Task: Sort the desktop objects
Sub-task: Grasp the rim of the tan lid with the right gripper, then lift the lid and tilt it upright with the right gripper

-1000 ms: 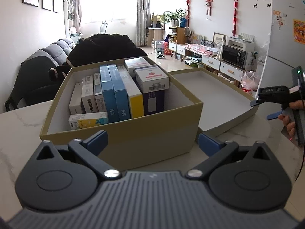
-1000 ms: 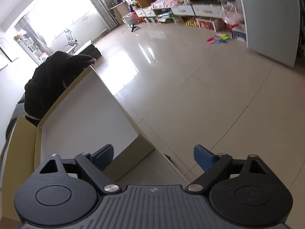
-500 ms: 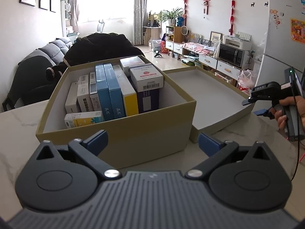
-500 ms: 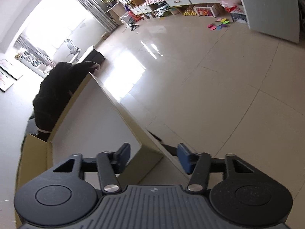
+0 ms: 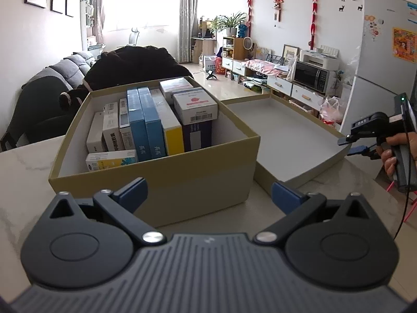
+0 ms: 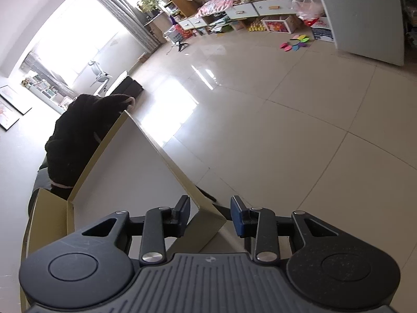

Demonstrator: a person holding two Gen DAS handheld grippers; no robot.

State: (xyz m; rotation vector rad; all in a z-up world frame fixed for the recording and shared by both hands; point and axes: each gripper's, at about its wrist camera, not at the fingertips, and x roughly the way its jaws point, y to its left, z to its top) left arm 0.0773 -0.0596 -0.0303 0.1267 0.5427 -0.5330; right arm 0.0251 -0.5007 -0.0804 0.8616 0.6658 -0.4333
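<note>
The fingers of the right gripper (image 6: 209, 215) are closing, one on each side of the near corner wall of the box lid (image 6: 135, 177), but the pads do not squeeze it yet. The left gripper (image 5: 208, 191) has its fingers wide apart with nothing between them, just in front of the full box (image 5: 166, 180). The lid step looks started. Next, I think, the right fingers must pinch the wall tight, then lift the lid over the box.

1. Box (image 5: 166, 182) ahead of the left fingers: tan outside, white inside.
2. Lid (image 5: 286, 140) right of it: tan rim, grey inside.
3. Table (image 5: 23, 172): white marble, faint veins.
4. Finger pads (image 5: 131, 195): blue.
5. Two packets (image 5: 146, 122) in the box: blue.
</note>
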